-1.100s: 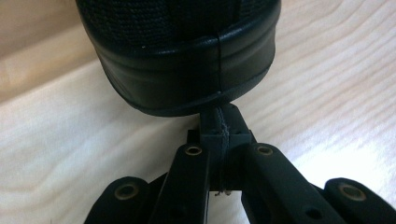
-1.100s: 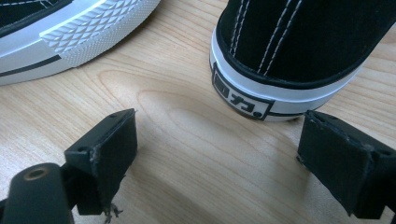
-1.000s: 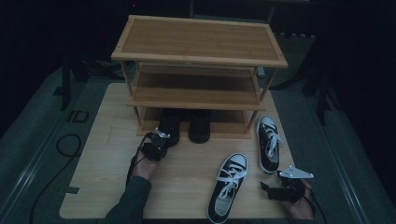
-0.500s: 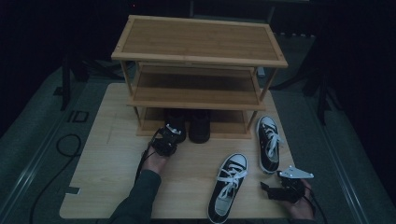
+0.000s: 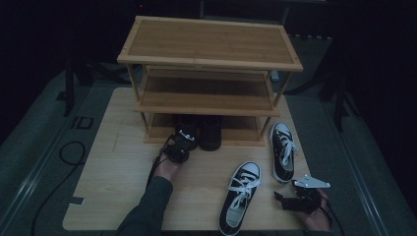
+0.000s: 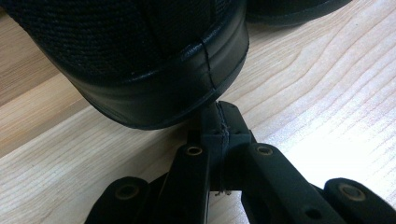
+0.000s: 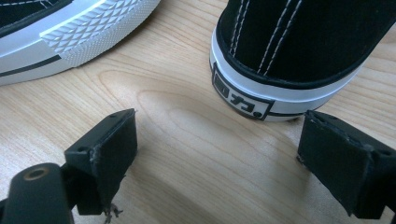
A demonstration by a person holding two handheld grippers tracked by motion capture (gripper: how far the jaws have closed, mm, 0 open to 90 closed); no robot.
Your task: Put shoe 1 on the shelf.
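At centre frame of the high view, our left claw now sits at the heel of the left black shoe under the lowest tier of the bamboo shoe rack; a second ago it lay lower on the surface, short of the shoe, so it has advanced up the frame. In the left gripper view the jaws are pressed together, nothing between them, tips touching the shoe's rubber heel band. We judge this a pushing contact rather than a grasp: the shoe is being nudged deeper under the rack. A second black shoe stands just beside it to the right, already tucked in. Our right claw has not moved; it rests at lower right with jaws wide apart, and in the right gripper view it faces the heel of one black-and-white sneaker, with the toe of the other sneaker at upper left. Both sneakers lie out on the surface, not yet on the rack. Obstacles: the rack's front legs flank the slot, and the neighbouring black shoe limits sideways room.
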